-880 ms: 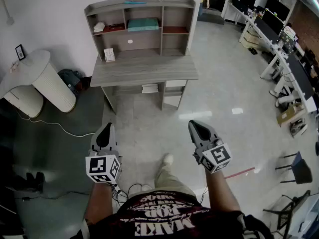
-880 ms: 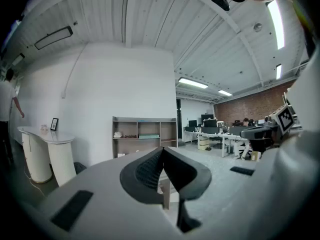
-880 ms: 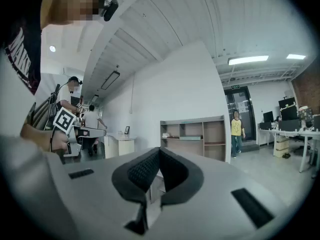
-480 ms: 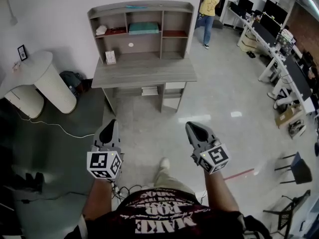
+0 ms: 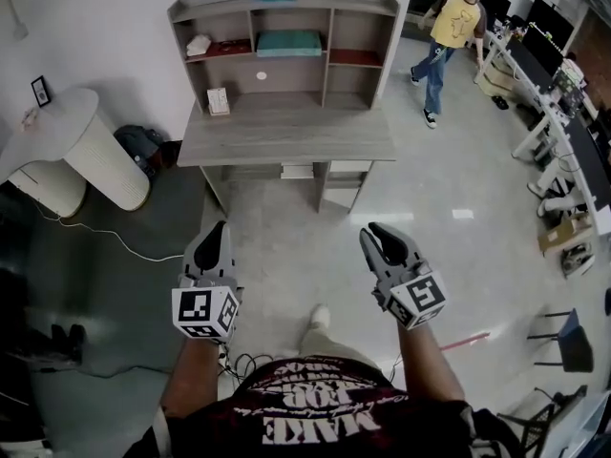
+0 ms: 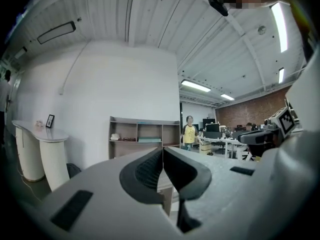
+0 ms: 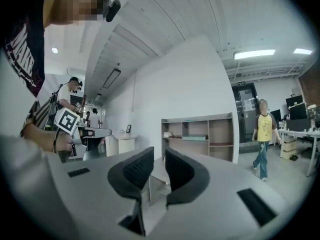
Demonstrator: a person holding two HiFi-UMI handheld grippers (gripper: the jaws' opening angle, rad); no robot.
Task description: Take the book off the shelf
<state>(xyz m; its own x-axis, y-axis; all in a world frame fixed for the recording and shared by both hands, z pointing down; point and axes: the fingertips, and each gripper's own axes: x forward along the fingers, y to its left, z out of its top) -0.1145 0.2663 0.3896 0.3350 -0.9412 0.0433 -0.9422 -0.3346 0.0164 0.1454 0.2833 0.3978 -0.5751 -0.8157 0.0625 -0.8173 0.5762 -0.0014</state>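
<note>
A grey desk (image 5: 286,136) with a shelf hutch (image 5: 283,36) stands against the far wall. A flat teal book (image 5: 289,42) lies in the hutch's middle compartment, also seen as the teal book (image 6: 149,140) and the teal book (image 7: 194,138). Red things lie in the left compartment (image 5: 221,49) and the right compartment (image 5: 355,57). My left gripper (image 5: 218,232) (image 6: 162,151) is shut and empty, held well short of the desk. My right gripper (image 5: 382,232) (image 7: 159,154) stands a little open with nothing between its jaws, level with the left one.
A person in a yellow shirt (image 5: 447,36) walks at the back right. A white rounded counter (image 5: 72,146) and a dark bag (image 5: 138,146) stand left of the desk. A cable (image 5: 115,241) runs over the floor. Office desks with monitors (image 5: 563,113) line the right.
The desk has come slightly nearer in the head view. The person in yellow has walked from the doorway further into the room. Both grippers hold about the same pose.
</note>
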